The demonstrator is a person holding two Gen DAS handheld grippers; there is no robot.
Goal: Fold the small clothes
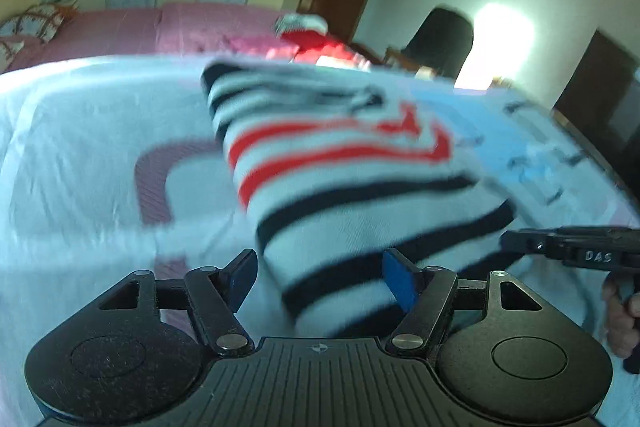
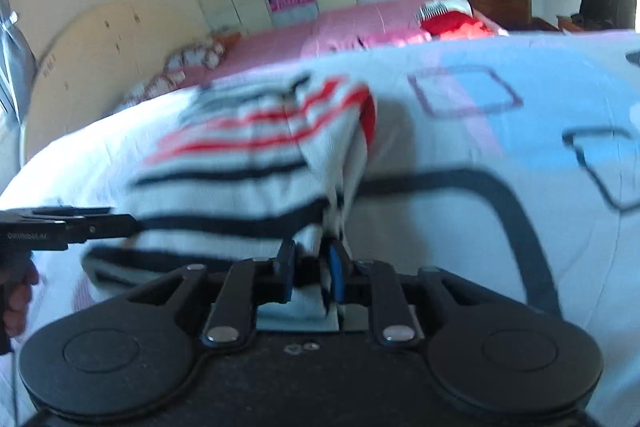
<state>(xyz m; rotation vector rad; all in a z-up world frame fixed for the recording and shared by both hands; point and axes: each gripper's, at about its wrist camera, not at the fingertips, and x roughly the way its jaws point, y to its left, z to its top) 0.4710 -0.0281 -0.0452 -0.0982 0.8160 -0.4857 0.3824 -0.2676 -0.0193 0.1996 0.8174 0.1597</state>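
We count one striped garment (image 1: 344, 163), white with dark bands and a few red ones, lying on one pale printed bedcover (image 1: 80, 147); two grippers work at it, one in each of our hands; both views are smeared, so we cannot make out fine detail.

From the left wrist view, our left gripper (image 1: 320, 279) stands with its two fingers spread wide apart; the near edge of the garment lies in the gap between them, and neither blue pad (image 1: 400, 283) visibly presses on the cloth, though whether the cloth brushes one we cannot tell; the rest of the garment runs away from the fingers toward the far side of the bedcover. At the right edge of that view our right gripper (image 1: 520, 241) comes in sideways, its tip at the garment's near right corner.

From the right wrist view, the two fingers of that right gripper (image 2: 310, 269) are drawn close together with a bunch of the striped cloth (image 2: 256, 163) pinched between them; the fabric rises out of the clamp in a gathered fold and spreads to the left; a pale piece of it also shows below the fingers, against the gripper's body. The left gripper (image 2: 120, 225) reaches in from the left edge, its tip at the garment's near left side.

Beyond the bedcover we see one pink bed (image 2: 280, 39) with one heap of red cloth (image 2: 456, 23) on it.
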